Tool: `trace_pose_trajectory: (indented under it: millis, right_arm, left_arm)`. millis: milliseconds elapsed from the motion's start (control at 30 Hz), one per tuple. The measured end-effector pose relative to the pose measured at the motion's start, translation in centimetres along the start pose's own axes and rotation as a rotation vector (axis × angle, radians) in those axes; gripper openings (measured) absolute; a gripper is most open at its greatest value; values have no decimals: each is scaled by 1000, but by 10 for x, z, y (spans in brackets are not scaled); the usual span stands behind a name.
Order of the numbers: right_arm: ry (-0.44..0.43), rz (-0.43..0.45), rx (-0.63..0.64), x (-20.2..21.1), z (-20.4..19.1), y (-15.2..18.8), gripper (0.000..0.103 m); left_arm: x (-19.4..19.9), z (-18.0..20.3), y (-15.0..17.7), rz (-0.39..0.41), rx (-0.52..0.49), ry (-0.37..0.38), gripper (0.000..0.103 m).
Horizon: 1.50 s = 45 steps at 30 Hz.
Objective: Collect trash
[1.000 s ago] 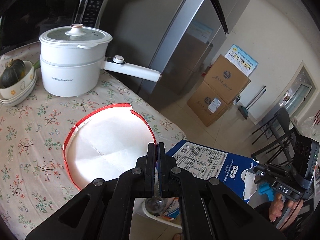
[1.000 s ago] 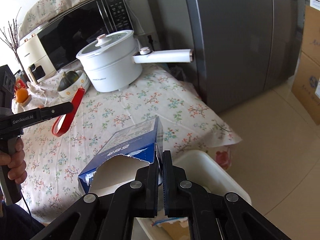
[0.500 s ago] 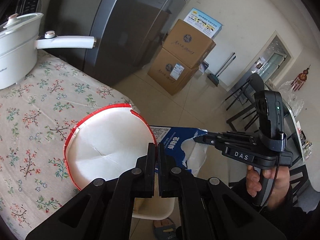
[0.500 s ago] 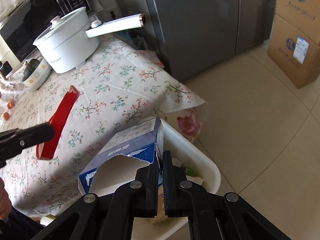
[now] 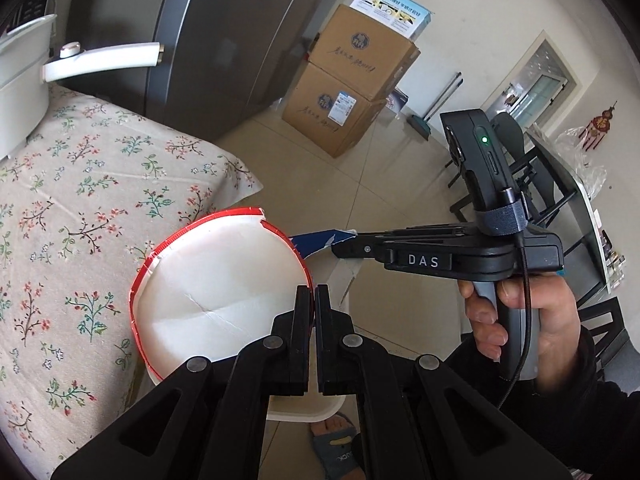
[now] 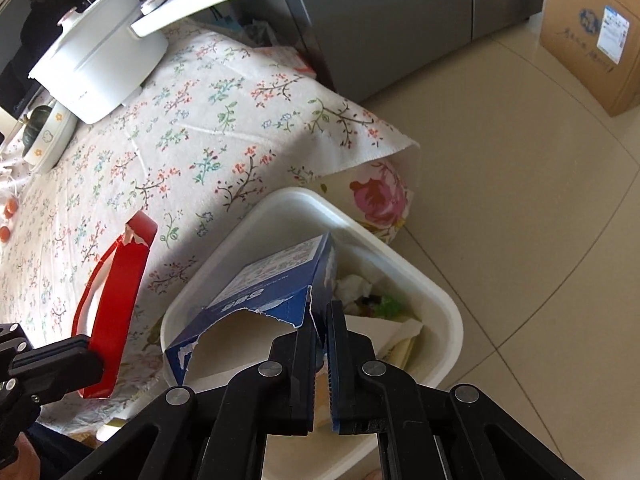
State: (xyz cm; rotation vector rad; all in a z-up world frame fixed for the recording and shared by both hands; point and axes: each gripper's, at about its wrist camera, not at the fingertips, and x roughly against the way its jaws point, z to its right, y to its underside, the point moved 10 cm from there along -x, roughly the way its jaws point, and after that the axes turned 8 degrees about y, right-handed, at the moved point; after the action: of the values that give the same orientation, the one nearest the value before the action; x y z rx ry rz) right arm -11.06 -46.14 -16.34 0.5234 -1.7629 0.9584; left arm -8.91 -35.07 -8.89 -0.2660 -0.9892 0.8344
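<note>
1. Left gripper (image 5: 312,294) is clamped on the rim of the red bowl (image 5: 216,280) at the table's edge.
2. Right gripper (image 6: 320,314), jaws opening, has the blue carton (image 6: 276,276) wall between them, over the white bin (image 6: 436,292).

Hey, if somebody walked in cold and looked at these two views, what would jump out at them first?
Probably the torn blue cardboard carton between the opening jaws of the right gripper, hanging over the white plastic trash bin beside the flowered tablecloth. Next, the red-rimmed round white paper lid pinched at its edge by the left gripper, over the table's edge.
</note>
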Motion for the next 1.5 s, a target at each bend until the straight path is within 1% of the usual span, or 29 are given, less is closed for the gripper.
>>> trace_pose_trajectory:
  millis: [100,167,200,267,333,400,467,500,533,567,600,667,767,800,833,900,967,1000,1067,1133,1200,1267,1300,1333,1367,1433,1500]
  right_arm:
    - [22,-16,9,-9,-4,-9,8]
    - [21,-36,13,-17,-9,-17,9]
    - [16,-38,8,-21,-12,-22,11]
    - [-16,-42,4,-29,-20,-28,13]
    - [-70,-60,-26,-36,-26,-30,17]
    - [-136,-73,-89,-36,-25,-30,30]
    - [-180,-42,-135,-25,-21,-38,35]
    - [-187,-16,-146,-19,-18,-43,39]
    - [-189,9,-157,-12,-15,-47,42]
    - [-187,28,-169,-7,-11,-51,48]
    - [-184,40,-184,-3,-7,-52,50]
    - [-191,53,-221,4,1,-53,50]
    - [-220,62,-276,12,13,-51,50]
    - [-222,66,-288,15,17,-50,50]
    - [-221,72,-297,18,21,-49,50]
    - [-212,87,-308,23,27,-48,50]
    - [-191,100,-307,26,33,-46,50]
    - [-184,102,-305,26,34,-46,50]
    - [-192,96,-297,25,32,-44,50]
    - [-202,90,-288,23,28,-43,50]
    - [-206,87,-271,23,25,-42,50]
    - [-212,89,-252,25,22,-41,50]
    - [-216,91,-244,26,20,-40,50]
    - [-220,91,-236,27,19,-40,50]
    - [-222,92,-229,28,18,-39,53]
    - [-224,96,-226,29,18,-39,55]
    - [-228,97,-222,31,17,-38,56]
  left_arm:
    - [0,-7,-1,3,11,-10,2]
    - [0,-10,-1,3,14,-15,2]
    - [0,-11,0,2,14,-17,2]
    - [-1,-12,0,0,10,-19,2]
    - [-1,-10,1,-1,-1,-21,2]
    - [0,-7,1,-2,-15,-18,2]
    - [1,-3,1,-2,-29,-9,2]
    - [1,-1,2,-4,-37,-2,2]
    - [0,3,3,-10,-48,9,2]
    - [-2,7,4,-18,-62,19,2]
    - [-5,11,7,-29,-75,30,2]
    - [-15,22,15,-61,-95,71,2]
    - [-33,38,29,-119,-66,181,2]
    - [-40,41,35,-141,-56,201,2]
    - [-47,44,40,-162,-57,206,2]
    - [-60,48,51,-196,-87,186,2]
    - [-70,51,58,-214,-124,160,2]
    - [-77,50,61,-221,-139,137,2]
    - [-90,37,62,-224,-158,63,3]
    - [-106,18,66,-253,-152,-8,4]
    - [-120,-3,71,-297,-95,-60,5]
    - [-123,-8,76,-308,-51,-27,11]
    - [-123,-7,76,-305,-53,-15,18]
    - [-122,-4,75,-301,-63,-7,29]
    - [-121,-1,74,-294,-74,0,34]
    - [-118,2,69,-270,-80,7,50]
    - [-115,-2,64,-257,-60,1,56]
